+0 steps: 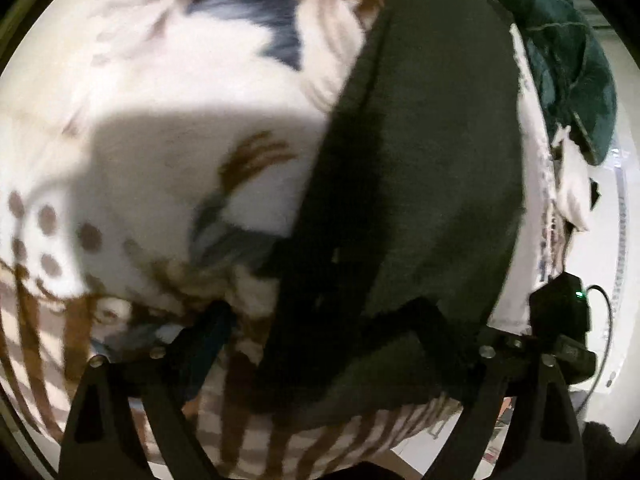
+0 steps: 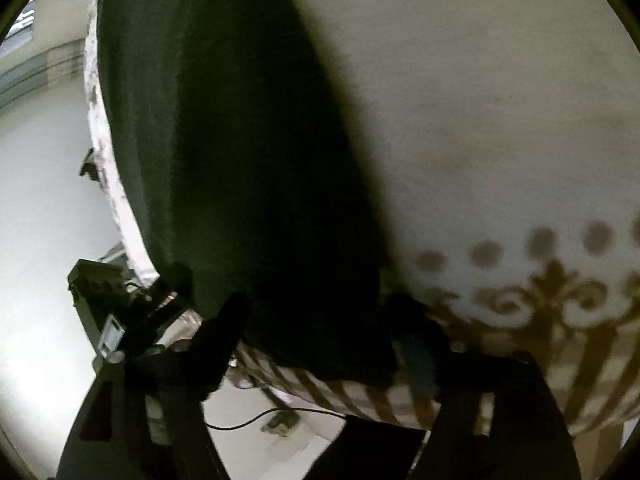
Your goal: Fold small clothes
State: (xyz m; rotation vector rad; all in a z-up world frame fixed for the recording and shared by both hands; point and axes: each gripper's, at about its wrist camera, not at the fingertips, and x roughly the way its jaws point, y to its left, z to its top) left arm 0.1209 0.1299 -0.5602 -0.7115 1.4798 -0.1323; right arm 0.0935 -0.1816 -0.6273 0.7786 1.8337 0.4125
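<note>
Dark green cloth [image 1: 420, 184] lay flattened in a long strip over a patterned blanket [image 1: 168, 168], its near edge by the blanket's striped border. The left tool [image 1: 324, 336] stood spread wide, its fingers straddling the cloth's near corner, apparently gripping nothing. The right tool [image 2: 320, 320] was likewise spread at the near hem; whether it pinched any fabric could not be told. A closing tool might have caught the blanket underneath and dragged it, wrinkling the fold. More clothes [image 1: 568, 64] lay heaped beyond.

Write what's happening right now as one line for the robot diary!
step: folding | item: dark green cloth on patterned blanket | left gripper: open at near edge | right gripper: open at near edge | view: blurred
</note>
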